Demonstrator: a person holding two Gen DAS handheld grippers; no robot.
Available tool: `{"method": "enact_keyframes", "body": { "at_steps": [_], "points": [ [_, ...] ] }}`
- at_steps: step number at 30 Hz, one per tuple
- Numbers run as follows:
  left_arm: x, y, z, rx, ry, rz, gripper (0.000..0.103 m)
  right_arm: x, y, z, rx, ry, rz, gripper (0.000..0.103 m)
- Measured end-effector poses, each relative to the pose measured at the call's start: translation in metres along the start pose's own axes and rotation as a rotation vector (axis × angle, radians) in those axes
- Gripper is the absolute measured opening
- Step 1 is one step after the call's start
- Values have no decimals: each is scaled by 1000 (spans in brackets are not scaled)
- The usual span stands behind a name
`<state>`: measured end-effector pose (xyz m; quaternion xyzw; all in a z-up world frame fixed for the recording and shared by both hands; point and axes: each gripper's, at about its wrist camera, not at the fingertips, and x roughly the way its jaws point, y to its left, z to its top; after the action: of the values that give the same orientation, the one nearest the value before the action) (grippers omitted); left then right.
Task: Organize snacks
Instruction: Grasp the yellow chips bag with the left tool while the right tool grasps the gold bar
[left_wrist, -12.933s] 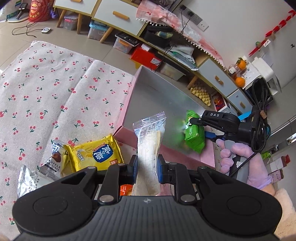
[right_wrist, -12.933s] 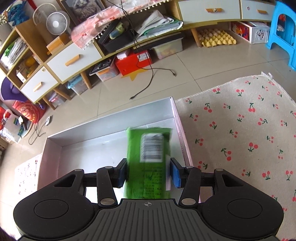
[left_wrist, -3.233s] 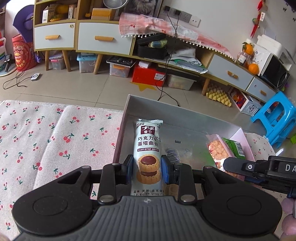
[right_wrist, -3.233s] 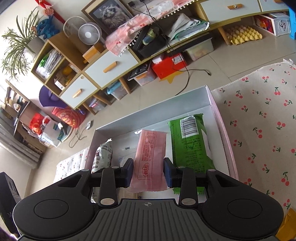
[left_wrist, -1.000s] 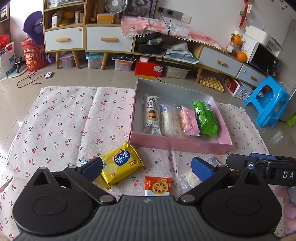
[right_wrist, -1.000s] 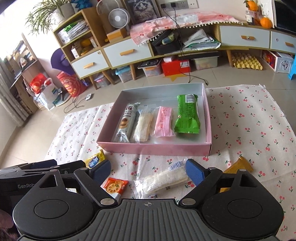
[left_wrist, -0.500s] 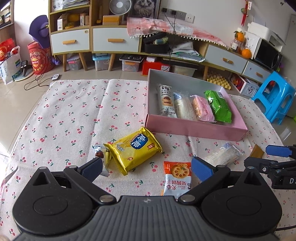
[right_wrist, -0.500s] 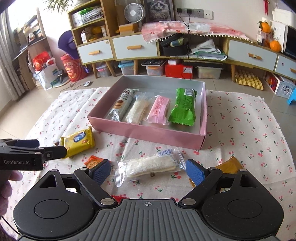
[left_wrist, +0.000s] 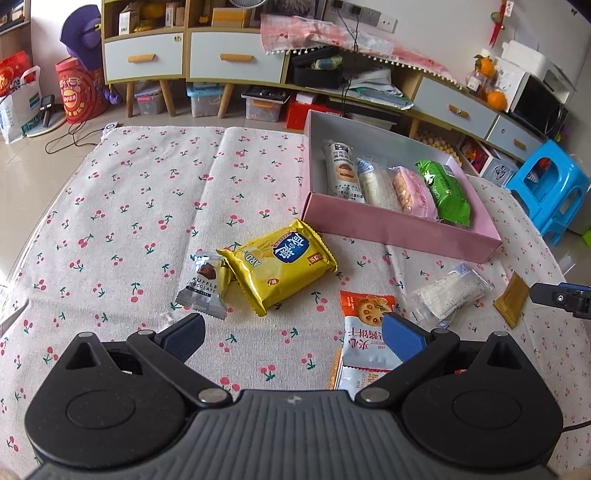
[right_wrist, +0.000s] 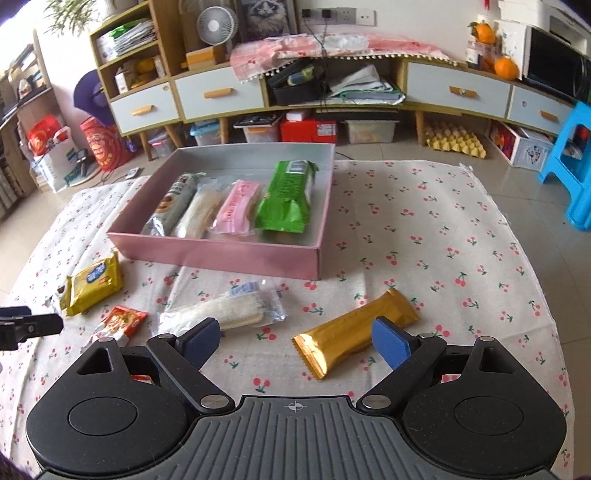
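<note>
Both hand-held grippers — left (left_wrist: 291, 338), right (right_wrist: 295, 338) — gape empty. The gold bar (right_wrist: 356, 328), lower centre, looks light, stiff, slippery — best pinched across its middle.

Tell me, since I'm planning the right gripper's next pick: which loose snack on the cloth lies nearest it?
The gold bar: it lies just ahead of the open right gripper, while the clear-wrapped white snack sits further left.

"TRUFFLE CHOCOLATE" on silver wrapper (left_wrist: 202, 285)
</note>
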<state>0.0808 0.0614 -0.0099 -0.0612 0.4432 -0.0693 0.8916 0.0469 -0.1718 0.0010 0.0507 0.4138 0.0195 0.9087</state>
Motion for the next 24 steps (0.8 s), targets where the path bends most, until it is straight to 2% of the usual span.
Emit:
{"method": "enact_keyframes", "body": {
  "at_steps": [3, 7, 15, 24],
  "points": [
    [2, -3, 2, 2, 1, -8, 100, 2, -15, 2, 64, 19, -17, 91],
    [8, -7, 6, 75, -33, 3, 100, 11, -31, 2, 142, 58, -27, 91],
    [30, 18, 13, 176, -53, 6, 97, 34, -43, -1, 227, 116, -95, 91],
    [44, 9, 24, 310, -77, -10, 96, 70, -43, 8, 295, 126, -236, 91]
  ]
}}
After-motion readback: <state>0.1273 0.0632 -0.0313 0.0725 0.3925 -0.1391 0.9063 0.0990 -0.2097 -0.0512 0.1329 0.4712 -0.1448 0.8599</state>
